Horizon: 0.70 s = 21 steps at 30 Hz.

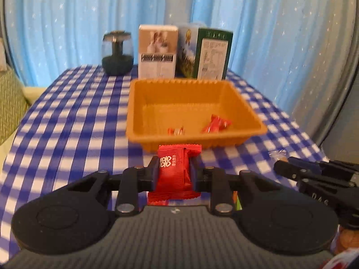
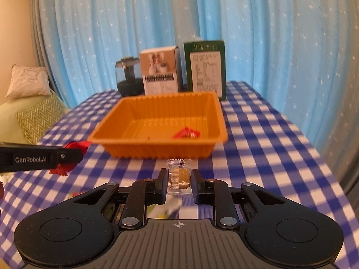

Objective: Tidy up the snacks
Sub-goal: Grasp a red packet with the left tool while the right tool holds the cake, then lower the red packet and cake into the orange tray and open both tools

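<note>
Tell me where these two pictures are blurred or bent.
Left wrist view: orange tray and checked cloth smeared, red packet in the left claw sharp, curtain folds bowed by the fisheye. Right wrist view: tray and boxes soft, clear packet in the right claw crisper.

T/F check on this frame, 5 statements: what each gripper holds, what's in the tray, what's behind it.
1. The left gripper holds a red snack packet. True.
2. The right gripper is empty. False: it is shut on a clear-wrapped snack.
3. The orange tray already has red-wrapped snacks in it. True.
4. The held red packet is over the tray. False: it sits short of the tray's near wall.
5. Behind the tray stands only one box. False: a white box and a green box stand there, beside a dark glass jar.
</note>
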Motion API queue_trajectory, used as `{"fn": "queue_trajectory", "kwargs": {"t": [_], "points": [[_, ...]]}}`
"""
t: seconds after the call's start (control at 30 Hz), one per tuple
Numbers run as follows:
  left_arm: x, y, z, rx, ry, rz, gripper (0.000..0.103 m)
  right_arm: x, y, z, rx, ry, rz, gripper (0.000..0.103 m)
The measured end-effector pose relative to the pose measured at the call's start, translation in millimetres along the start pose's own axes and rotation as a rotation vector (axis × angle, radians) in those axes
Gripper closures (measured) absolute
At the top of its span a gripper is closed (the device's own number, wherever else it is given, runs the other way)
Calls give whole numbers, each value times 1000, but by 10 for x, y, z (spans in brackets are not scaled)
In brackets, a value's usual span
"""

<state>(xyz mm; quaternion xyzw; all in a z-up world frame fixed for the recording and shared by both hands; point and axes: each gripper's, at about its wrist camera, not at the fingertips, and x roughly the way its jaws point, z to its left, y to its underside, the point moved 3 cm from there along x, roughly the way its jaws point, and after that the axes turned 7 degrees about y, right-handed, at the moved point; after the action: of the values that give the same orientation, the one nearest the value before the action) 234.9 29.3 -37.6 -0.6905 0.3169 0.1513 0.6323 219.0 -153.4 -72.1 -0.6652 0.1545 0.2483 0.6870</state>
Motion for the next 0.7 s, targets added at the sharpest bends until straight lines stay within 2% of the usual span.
{"fn": "queue_trajectory", "kwargs": {"t": [0.33, 0.7], "points": [[452, -561, 88, 14, -7, -26, 78, 414, -587, -53, -9, -35, -37, 81], [876, -827, 396, -63, -8, -31, 78, 1071, -914, -56, 25, -80, 17, 81]]}}
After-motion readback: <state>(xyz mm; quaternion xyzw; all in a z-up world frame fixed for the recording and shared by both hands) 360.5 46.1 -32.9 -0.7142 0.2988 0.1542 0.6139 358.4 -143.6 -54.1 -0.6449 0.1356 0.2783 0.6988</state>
